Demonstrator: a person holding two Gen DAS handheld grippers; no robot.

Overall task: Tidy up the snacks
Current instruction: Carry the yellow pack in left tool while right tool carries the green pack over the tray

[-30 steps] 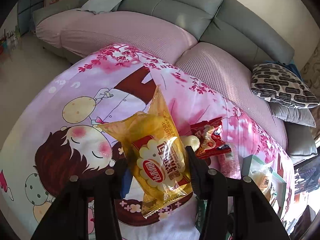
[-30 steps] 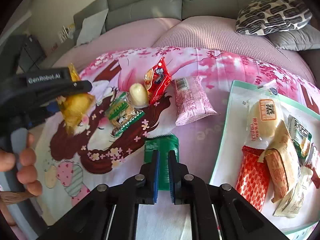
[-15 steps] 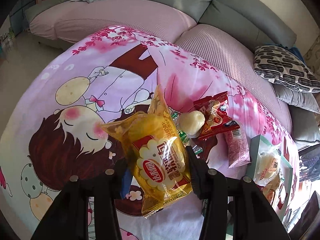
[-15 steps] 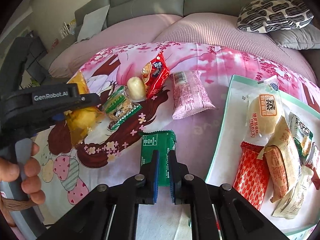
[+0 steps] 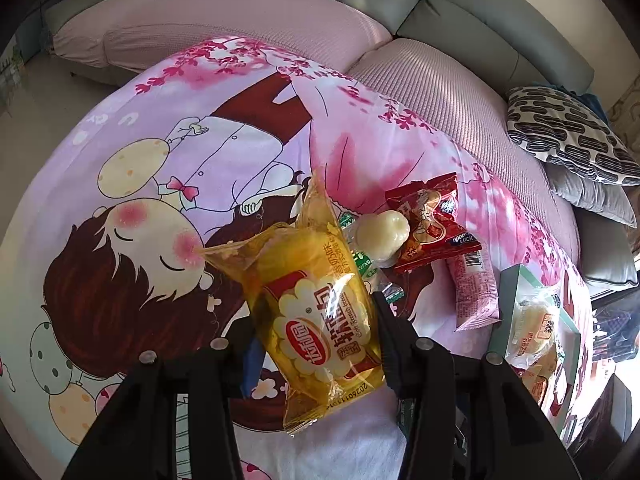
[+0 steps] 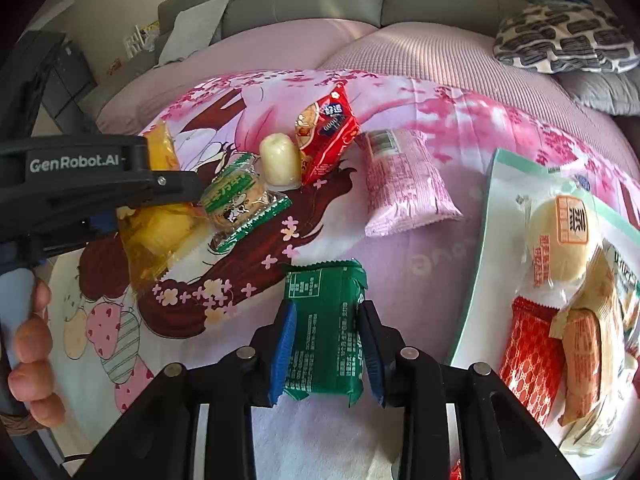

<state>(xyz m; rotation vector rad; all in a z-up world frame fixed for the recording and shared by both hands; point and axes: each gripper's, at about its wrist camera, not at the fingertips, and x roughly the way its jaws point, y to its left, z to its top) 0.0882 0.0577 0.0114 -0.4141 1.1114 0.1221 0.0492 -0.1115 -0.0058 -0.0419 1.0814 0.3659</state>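
Observation:
My left gripper is shut on a yellow bread packet and holds it above the pink cartoon cloth. It also shows in the right wrist view, at the left. My right gripper is open, its blue-padded fingers on either side of a green packet lying on the cloth. Loose on the cloth: a red packet, a white bun, a green-and-white biscuit packet and a pink packet. A pale green tray at the right holds several snacks.
A grey sofa with pink cushions curves behind the cloth. A black-and-white patterned pillow lies at the back right. The person's hand holds the left gripper's handle at the left edge.
My right gripper has opened and now straddles the green packet. My left gripper has moved toward the pile of snacks with the yellow packet still in it.

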